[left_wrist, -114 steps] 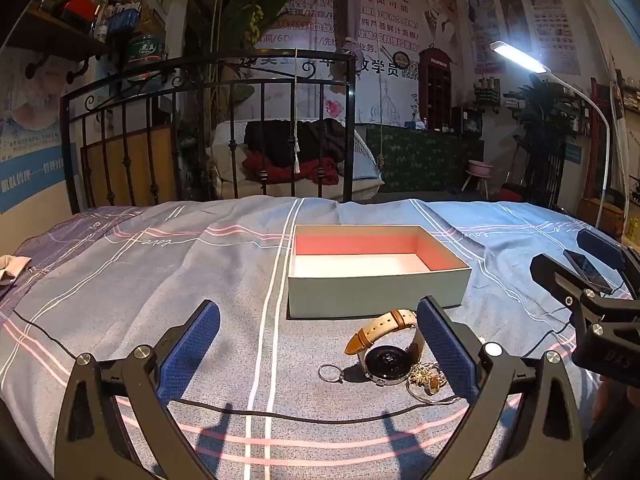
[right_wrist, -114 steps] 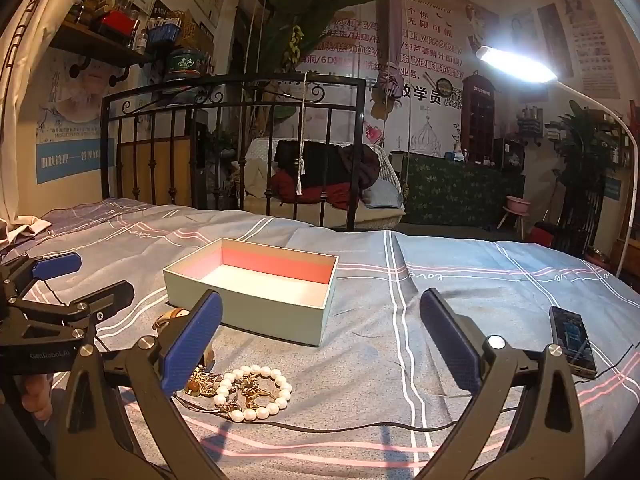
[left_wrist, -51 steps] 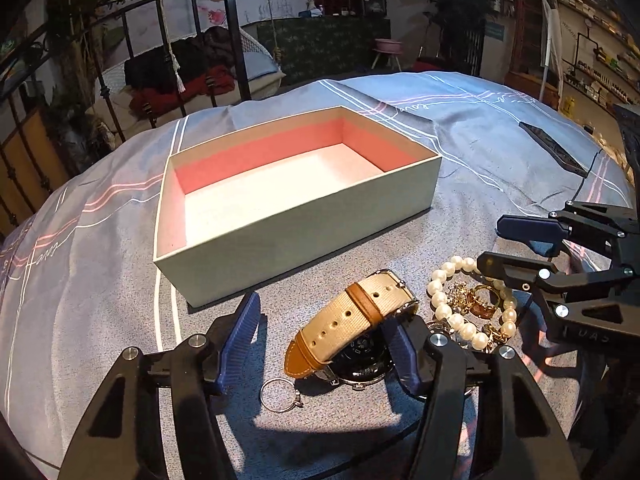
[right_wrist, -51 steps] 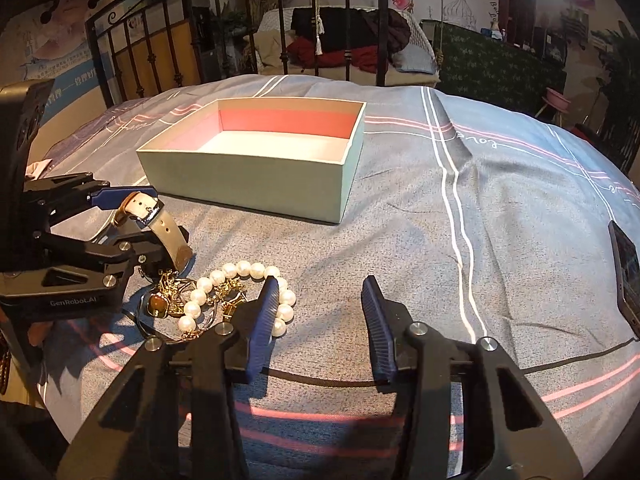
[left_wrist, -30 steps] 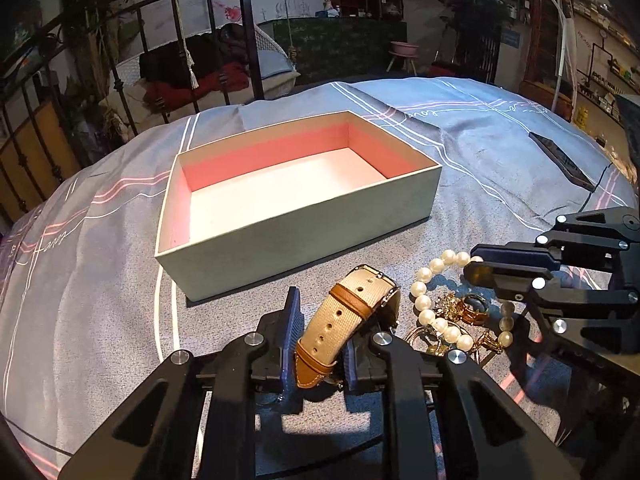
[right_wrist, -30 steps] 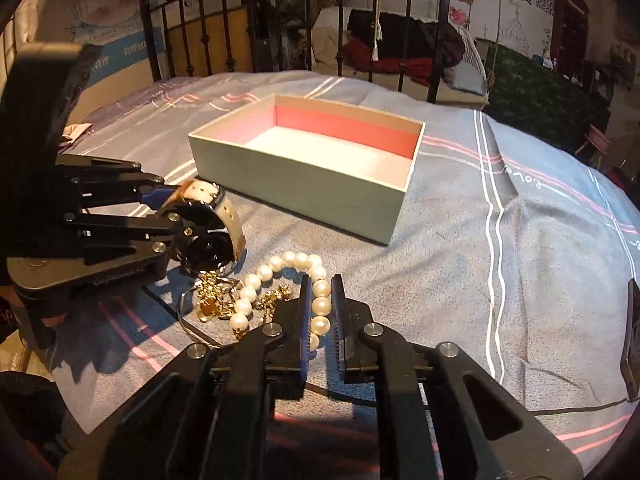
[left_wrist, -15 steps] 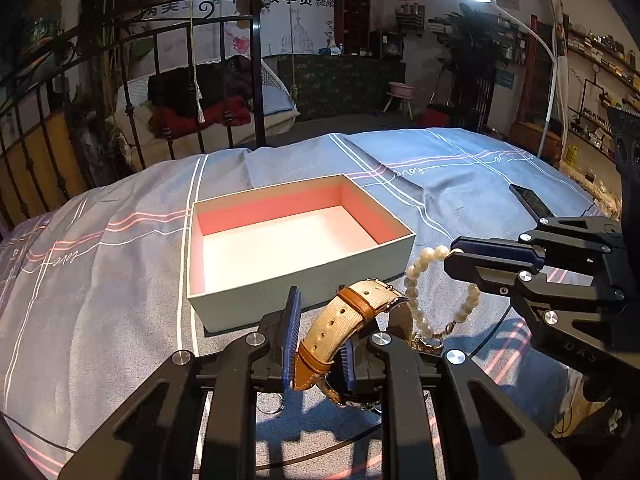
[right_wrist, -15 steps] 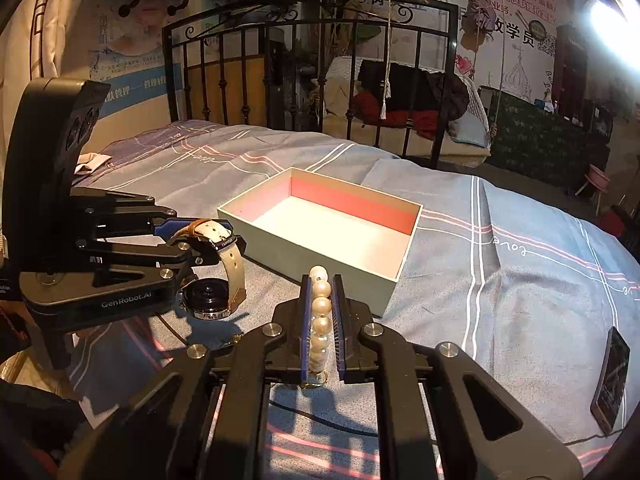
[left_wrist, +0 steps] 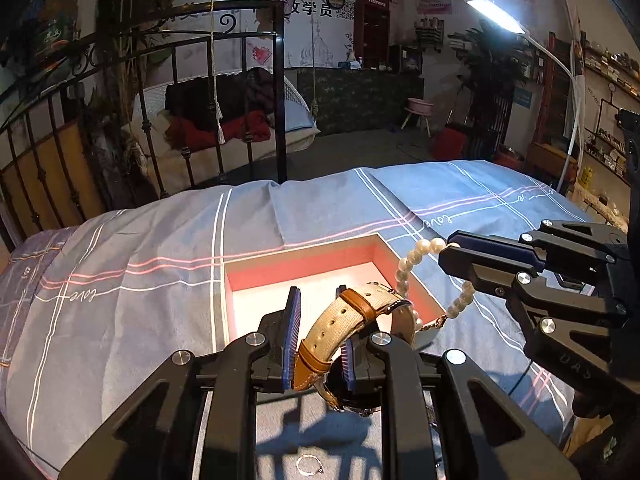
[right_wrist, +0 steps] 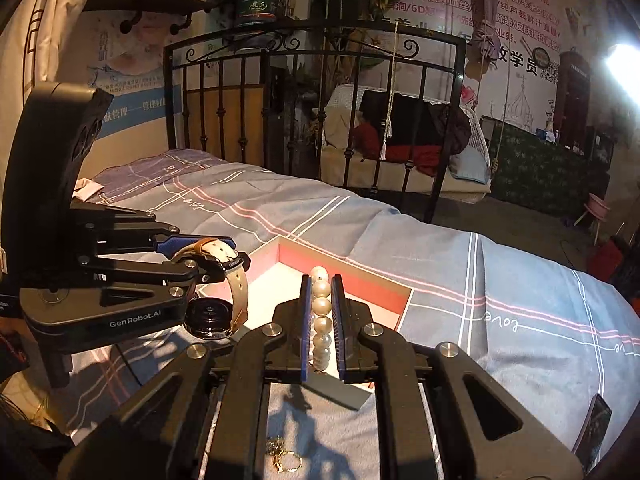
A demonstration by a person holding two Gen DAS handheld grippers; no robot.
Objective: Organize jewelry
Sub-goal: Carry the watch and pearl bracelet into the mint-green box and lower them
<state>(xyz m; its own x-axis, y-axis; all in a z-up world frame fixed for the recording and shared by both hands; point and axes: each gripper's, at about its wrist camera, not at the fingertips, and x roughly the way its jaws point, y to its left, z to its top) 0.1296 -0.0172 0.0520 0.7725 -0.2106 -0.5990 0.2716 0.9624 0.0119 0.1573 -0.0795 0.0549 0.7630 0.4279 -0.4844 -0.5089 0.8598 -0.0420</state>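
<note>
My left gripper [left_wrist: 318,300] is shut on the tan strap of a wristwatch [left_wrist: 340,322] and holds it in the air over the near edge of the open box [left_wrist: 280,270], which has a pink inner wall. The watch's black face [right_wrist: 210,316] hangs below the strap. My right gripper [right_wrist: 321,284] is shut on a pearl bracelet [right_wrist: 321,308], also lifted above the box's near side. The bracelet [left_wrist: 416,260] dangles beside the watch. A small ring [left_wrist: 308,464] and a gold chain piece [right_wrist: 284,460] lie on the bedsheet below.
The box sits on a blue-grey striped bedsheet [left_wrist: 140,264]. A black phone [right_wrist: 594,428] lies at the sheet's right edge. A black iron bed rail [right_wrist: 320,120] stands behind, with a lit floor lamp [left_wrist: 494,14] at the right.
Both grippers closed on their items, then lifted them off the sheet. Over the last half second they rose and moved forward over the box's near side.
</note>
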